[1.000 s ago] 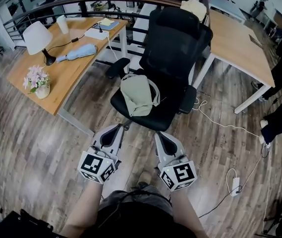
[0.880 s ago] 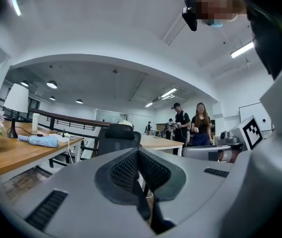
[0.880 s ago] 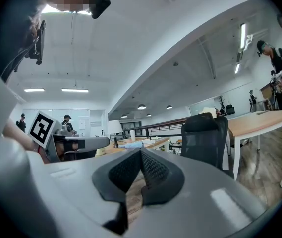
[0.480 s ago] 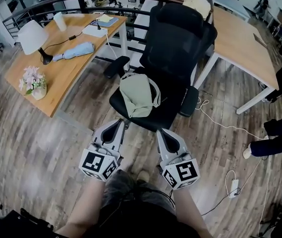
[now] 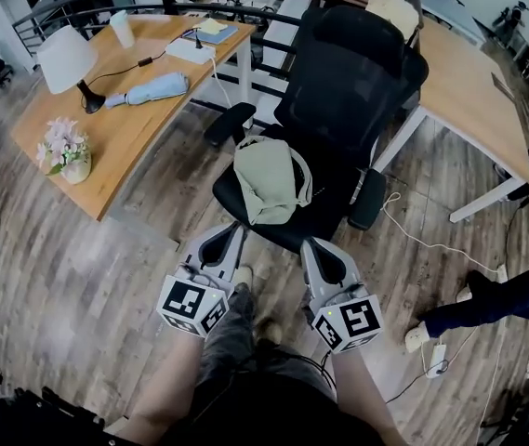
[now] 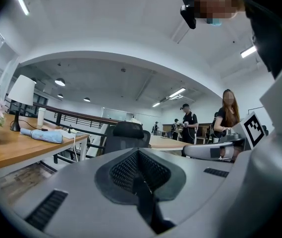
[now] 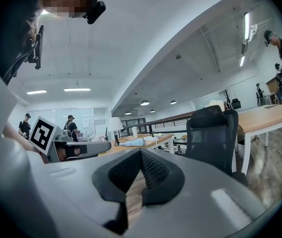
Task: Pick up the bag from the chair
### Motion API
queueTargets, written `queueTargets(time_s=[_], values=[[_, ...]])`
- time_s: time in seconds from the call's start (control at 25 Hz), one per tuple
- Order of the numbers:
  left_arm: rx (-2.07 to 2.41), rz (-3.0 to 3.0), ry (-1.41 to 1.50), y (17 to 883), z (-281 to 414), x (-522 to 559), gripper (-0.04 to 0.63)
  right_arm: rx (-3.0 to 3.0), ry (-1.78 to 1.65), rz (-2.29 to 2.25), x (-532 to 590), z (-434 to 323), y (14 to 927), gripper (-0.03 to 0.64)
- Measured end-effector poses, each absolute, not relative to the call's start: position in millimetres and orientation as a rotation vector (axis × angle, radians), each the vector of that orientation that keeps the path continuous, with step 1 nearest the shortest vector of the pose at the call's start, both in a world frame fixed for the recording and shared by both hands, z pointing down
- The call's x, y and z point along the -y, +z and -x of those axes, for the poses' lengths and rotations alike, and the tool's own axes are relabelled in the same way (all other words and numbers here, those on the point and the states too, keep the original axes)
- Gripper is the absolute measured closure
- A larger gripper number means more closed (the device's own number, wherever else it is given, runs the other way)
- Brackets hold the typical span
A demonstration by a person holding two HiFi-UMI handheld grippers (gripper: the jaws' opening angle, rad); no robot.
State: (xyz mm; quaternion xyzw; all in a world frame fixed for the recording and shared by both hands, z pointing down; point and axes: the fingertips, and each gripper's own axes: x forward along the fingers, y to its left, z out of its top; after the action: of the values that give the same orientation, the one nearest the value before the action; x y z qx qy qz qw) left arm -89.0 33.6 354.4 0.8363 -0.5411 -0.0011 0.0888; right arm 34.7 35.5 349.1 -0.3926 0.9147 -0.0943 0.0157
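**Head view.** The bag [image 5: 266, 179], pale green with a strap looped at each side, lies on the seat of a black office chair [image 5: 348, 91], toward the seat's front half. The left hand-held gripper [image 5: 230, 234] and the right hand-held gripper [image 5: 313, 249] are side by side just in front of the seat edge. Both point at the chair, and neither touches the bag. Each tapers to a closed tip. To the left of the chair is a wooden surface [image 5: 125, 147]. It carries a white lamp [image 5: 64, 59], a pot of flowers [image 5: 62, 151], a blue bundle [image 5: 148, 89] and a white cup [image 5: 123, 30].

**Left gripper view.** The jaws of the left hand-held gripper [image 6: 138, 155] are together; the ribbed pads meet at the front and nothing is between them. Beyond them is the chair [image 6: 126, 138], seen from low down. The wooden surface [image 6: 12, 152] is at the left, with the lamp [image 6: 21, 95] and the blue bundle [image 6: 41, 135] on it. Several people [image 6: 188, 123] stand in the background.

**Right gripper view.** The jaws of the right hand-held gripper [image 7: 141, 155] are also together and hold nothing. A sliver of wooden floor shows behind the pads. The chair [image 7: 212, 138] is ahead and to the right.
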Motion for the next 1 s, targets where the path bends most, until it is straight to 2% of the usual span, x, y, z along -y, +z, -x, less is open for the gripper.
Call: queueTargets(time_s=[1.0], values=[[1.268, -2.639, 0.103, 383.1, 92.3, 135.0, 0.6, -2.755, -0.431, 1.525, 111.9, -13.6, 387.3, 0.609]])
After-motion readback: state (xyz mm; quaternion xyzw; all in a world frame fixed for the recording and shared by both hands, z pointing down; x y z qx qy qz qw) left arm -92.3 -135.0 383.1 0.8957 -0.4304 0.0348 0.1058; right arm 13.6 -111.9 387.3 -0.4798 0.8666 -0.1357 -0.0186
